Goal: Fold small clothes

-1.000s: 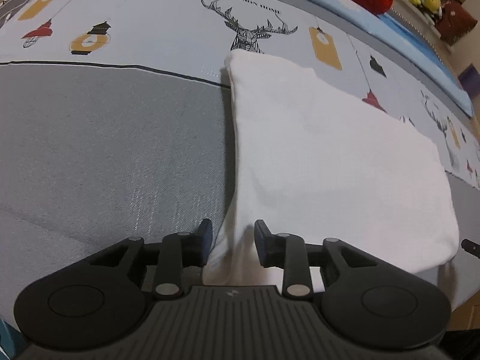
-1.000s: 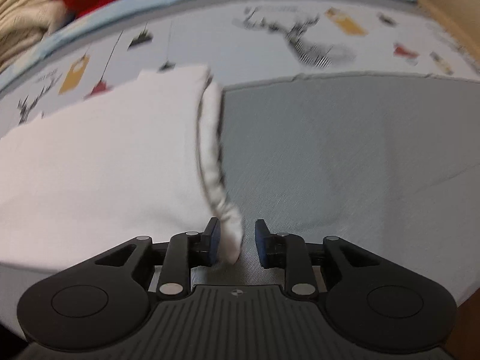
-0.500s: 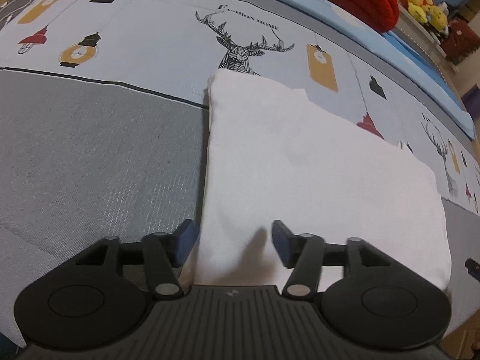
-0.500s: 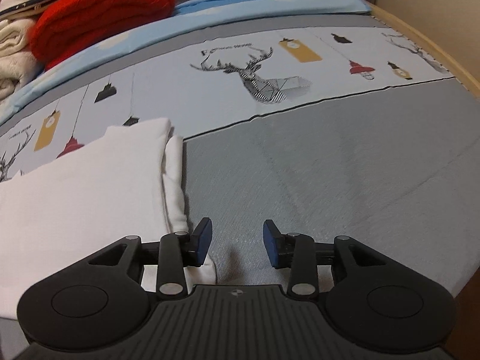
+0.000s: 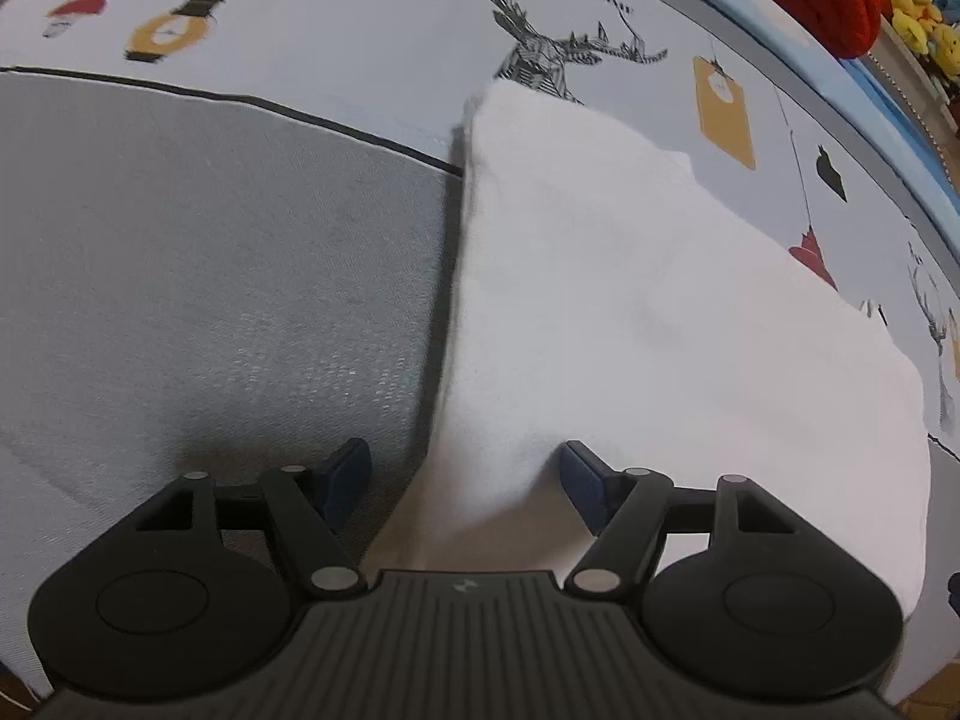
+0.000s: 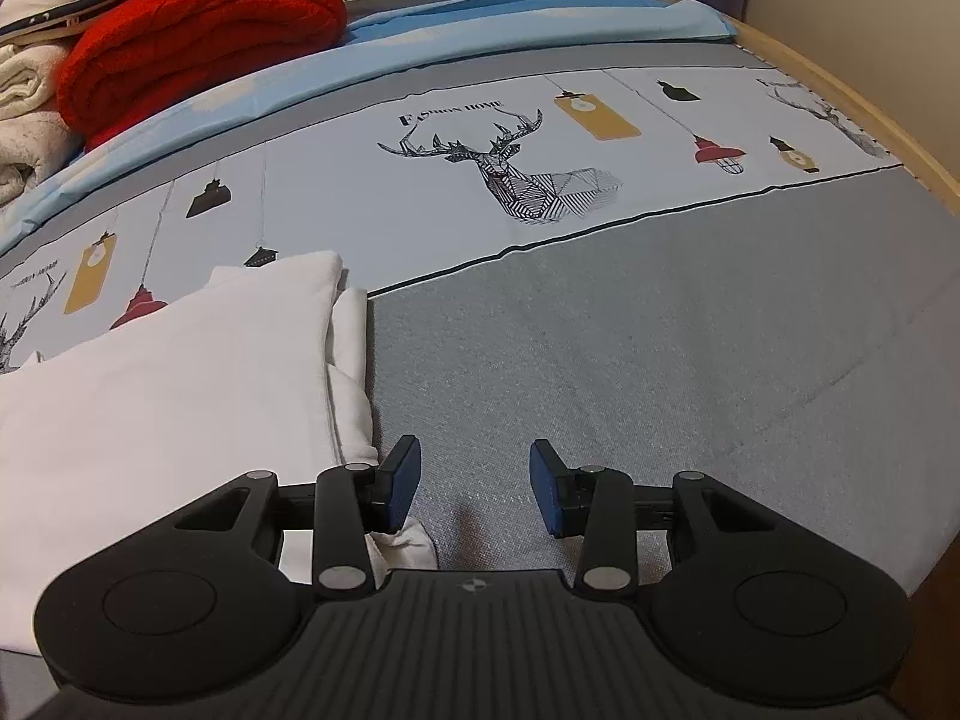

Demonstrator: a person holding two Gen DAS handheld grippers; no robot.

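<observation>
Lying between left tool's [image 5: 465,489] blades: garment [image 5: 648,324]

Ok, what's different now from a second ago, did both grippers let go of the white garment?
Yes. Both sets of jaws were nearly closed on corners of the folded white cotton garment a second ago; now the left gripper and right gripper are wide open and released. The right gripper's corner dropped flat, and that gripper now faces bare grey sheet. The garment stays folded in place.

Soft matt white cotton-like folded garment [image 5: 648,312] at frame centre lies on a coarse-woven grey printed bedcover [image 5: 210,276]. Fuzzy red knitted blanket [image 6: 198,30], upper left. Matt black ribbed plastic gripper [image 6: 474,480], bottom.
</observation>
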